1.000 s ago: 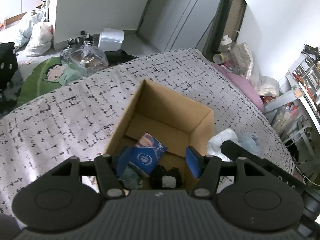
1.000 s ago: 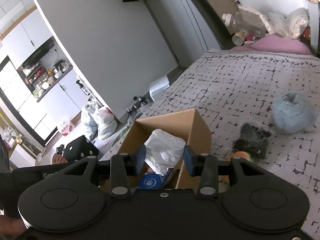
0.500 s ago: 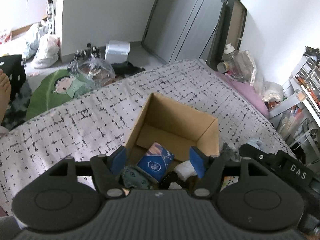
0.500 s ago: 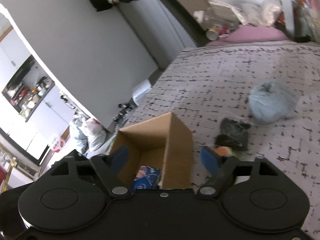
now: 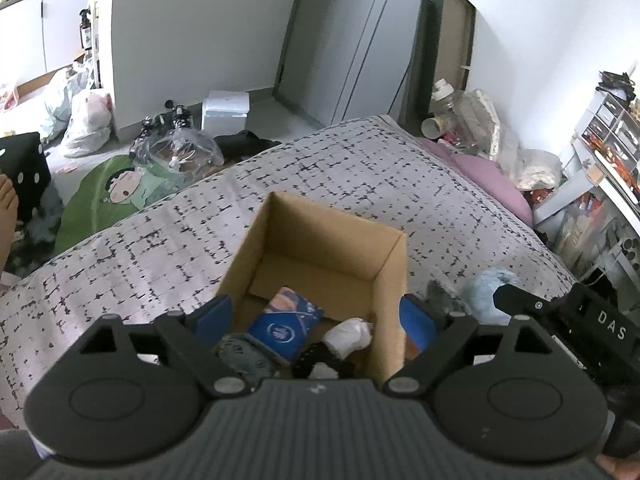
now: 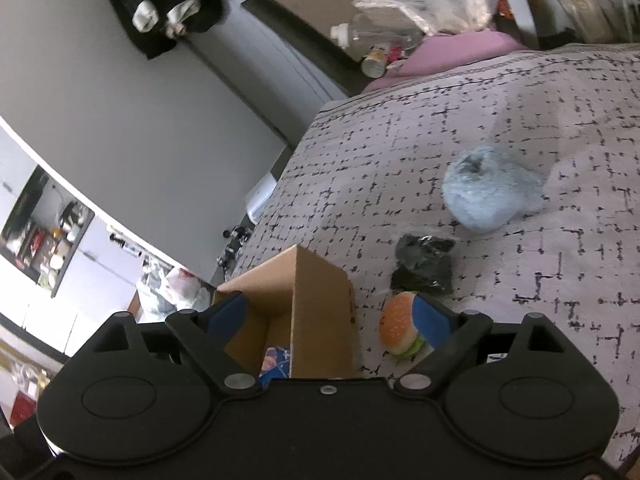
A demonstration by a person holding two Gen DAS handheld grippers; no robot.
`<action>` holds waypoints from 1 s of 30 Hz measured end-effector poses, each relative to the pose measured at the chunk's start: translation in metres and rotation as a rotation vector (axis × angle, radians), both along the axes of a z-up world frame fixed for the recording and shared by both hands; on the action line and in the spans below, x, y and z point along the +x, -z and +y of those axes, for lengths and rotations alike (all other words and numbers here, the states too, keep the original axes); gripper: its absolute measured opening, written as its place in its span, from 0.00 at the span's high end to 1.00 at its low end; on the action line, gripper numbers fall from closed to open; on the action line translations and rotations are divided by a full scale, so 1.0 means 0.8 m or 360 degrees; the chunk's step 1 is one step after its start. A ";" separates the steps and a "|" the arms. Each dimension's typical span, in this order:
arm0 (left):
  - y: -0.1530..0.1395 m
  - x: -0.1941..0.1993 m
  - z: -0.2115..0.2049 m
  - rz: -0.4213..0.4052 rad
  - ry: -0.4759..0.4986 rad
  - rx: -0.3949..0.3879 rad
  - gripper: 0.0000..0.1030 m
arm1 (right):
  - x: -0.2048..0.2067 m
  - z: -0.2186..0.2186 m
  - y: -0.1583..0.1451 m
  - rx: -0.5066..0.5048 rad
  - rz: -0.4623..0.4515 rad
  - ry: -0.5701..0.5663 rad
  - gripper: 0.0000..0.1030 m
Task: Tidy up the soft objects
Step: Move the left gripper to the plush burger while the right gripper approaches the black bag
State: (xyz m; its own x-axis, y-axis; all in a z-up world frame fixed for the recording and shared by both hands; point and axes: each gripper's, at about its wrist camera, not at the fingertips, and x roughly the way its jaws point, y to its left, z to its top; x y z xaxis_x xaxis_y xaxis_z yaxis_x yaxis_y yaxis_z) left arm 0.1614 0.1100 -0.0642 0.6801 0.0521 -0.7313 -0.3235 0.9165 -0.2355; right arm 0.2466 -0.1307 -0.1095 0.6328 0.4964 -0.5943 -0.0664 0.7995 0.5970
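An open cardboard box [image 5: 320, 236] stands on the patterned bed [image 5: 140, 248]. Inside lie a blue packet [image 5: 286, 330], a white soft lump [image 5: 348, 336], a grey-green item [image 5: 244, 354] and a black item [image 5: 320, 360]. My left gripper [image 5: 316, 318] is open and empty over the box's near side. My right gripper [image 6: 328, 318] is open and empty, above the box's corner [image 6: 316, 312]. To its right lie a burger toy [image 6: 400, 328], a black bundle [image 6: 424, 266] and a fluffy pale-blue ball [image 6: 486, 194].
Bags, a white case [image 5: 225, 110] and a green cartoon mat [image 5: 116, 196] lie on the floor beyond the bed. A pink pillow [image 5: 492, 184] and clutter sit at the bed's far right. Shelves [image 5: 608, 140] stand on the right.
My right gripper opened and let the white soft lump fall into the box, then swung right toward the burger toy. My left gripper drew back and up a little.
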 end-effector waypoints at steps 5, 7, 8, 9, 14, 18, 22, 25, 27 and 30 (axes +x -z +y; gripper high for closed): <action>-0.004 0.005 -0.021 -0.0009 0.0011 0.0035 0.13 | 0.003 -0.022 0.004 0.0067 0.0054 0.0082 0.13; -0.007 0.005 -0.029 -0.0031 -0.0012 0.0076 0.13 | 0.005 -0.031 0.007 0.0094 0.0082 0.0116 0.14; -0.008 0.005 -0.032 -0.0036 -0.0019 0.0087 0.13 | 0.006 -0.035 0.008 0.0100 0.0092 0.0134 0.14; -0.009 0.006 -0.035 -0.0034 -0.0019 0.0089 0.13 | 0.007 -0.039 0.009 0.0104 0.0100 0.0153 0.14; -0.014 0.012 -0.052 -0.0035 0.0018 0.0107 0.13 | 0.012 -0.058 0.016 0.0171 0.0152 0.0217 0.18; -0.018 0.016 -0.067 -0.0050 0.0009 0.0155 0.13 | 0.012 -0.070 0.020 0.0202 0.0173 0.0267 0.20; -0.017 0.021 -0.086 -0.0066 0.0034 0.0178 0.14 | 0.011 -0.080 0.022 0.0245 0.0183 0.0291 0.20; -0.012 0.028 -0.101 -0.0054 0.0054 0.0176 0.14 | 0.013 -0.086 0.024 0.0262 0.0187 0.0299 0.20; -0.009 0.033 -0.109 -0.0036 0.0057 0.0164 0.16 | 0.015 -0.093 0.026 0.0278 0.0195 0.0314 0.20; -0.008 0.036 -0.121 -0.0044 0.0061 0.0157 0.16 | 0.018 -0.103 0.030 0.0292 0.0209 0.0341 0.23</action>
